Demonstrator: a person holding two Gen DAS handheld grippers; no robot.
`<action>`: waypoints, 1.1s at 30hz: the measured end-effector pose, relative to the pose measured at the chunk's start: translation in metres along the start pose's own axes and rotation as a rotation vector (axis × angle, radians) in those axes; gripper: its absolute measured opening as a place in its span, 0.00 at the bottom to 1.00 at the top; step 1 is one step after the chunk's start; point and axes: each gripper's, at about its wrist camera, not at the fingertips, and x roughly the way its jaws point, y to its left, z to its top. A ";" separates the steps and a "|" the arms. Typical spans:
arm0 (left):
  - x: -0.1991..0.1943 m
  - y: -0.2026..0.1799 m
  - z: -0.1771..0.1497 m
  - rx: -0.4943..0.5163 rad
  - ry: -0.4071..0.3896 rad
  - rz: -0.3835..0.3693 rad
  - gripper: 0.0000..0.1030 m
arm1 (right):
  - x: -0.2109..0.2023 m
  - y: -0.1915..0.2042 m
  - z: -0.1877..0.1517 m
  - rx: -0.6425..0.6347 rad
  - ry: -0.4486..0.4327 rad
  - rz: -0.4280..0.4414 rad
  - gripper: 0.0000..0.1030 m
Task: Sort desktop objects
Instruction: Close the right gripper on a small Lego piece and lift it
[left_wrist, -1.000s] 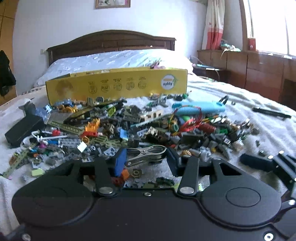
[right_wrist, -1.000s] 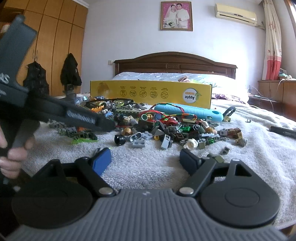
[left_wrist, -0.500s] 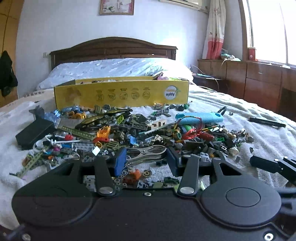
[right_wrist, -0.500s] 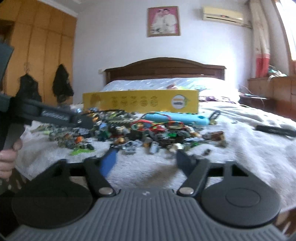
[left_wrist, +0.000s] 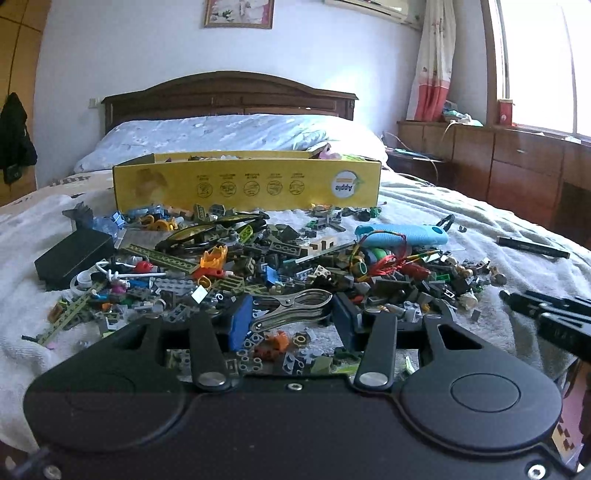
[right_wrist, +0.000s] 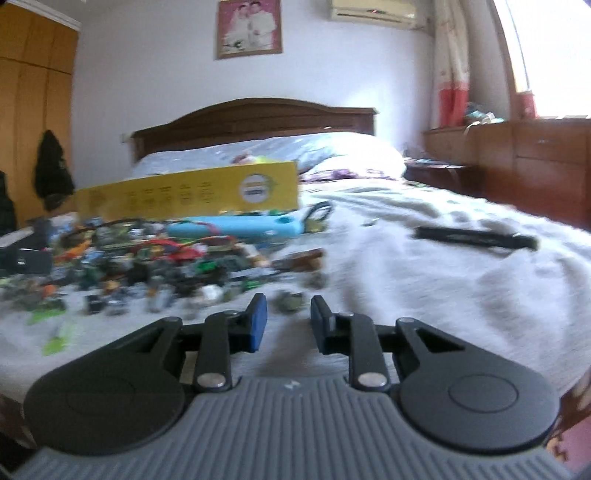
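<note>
Metal clip (left_wrist: 293, 309): in the left wrist view this silver spring clamp sits crosswise between the pads of the left gripper (left_wrist: 291, 322), which is clenched on it, blue pad at its 9 o'clock end and dark pad at its 3 o'clock end. The gripper tilts slightly down over the white blanket (left_wrist: 461, 214). The clip's looped handles point toward 3 o'clock and its body shines against the heap of toy bricks (left_wrist: 258, 258) spread from 9 to 2 o'clock beyond it. At 12 o'clock stands a yellow box (left_wrist: 247, 186); a light blue tube (left_wrist: 402, 236) lies at 1 o'clock of the clip, a black box (left_wrist: 74, 254) at 10 o'clock, a black pen (left_wrist: 532, 246) at 2 o'clock. The black fingers of the right gripper (left_wrist: 535, 306) enter at 3 o'clock.

In the right wrist view, blurred, the right gripper (right_wrist: 285, 323) points a little downward over bare blanket (right_wrist: 424, 288), its jaws closing with nothing between them. A small dark brick (right_wrist: 290, 301) lies just past its tips at 12 o'clock. The brick heap (right_wrist: 147, 266) lies at 10 o'clock, the blue tube (right_wrist: 236, 227) and yellow box (right_wrist: 192, 195) at 11 o'clock, the pen (right_wrist: 476, 237) at 2 o'clock.
</note>
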 end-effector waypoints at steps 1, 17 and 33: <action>0.001 0.000 0.000 -0.002 0.002 -0.001 0.44 | -0.003 -0.004 0.000 0.012 -0.011 0.001 0.47; 0.004 -0.007 -0.004 0.021 0.031 0.023 0.44 | 0.032 -0.054 0.054 0.282 -0.121 0.123 0.86; 0.006 0.006 -0.006 -0.001 0.033 0.052 0.44 | 0.005 -0.004 0.021 -0.113 -0.058 0.043 0.93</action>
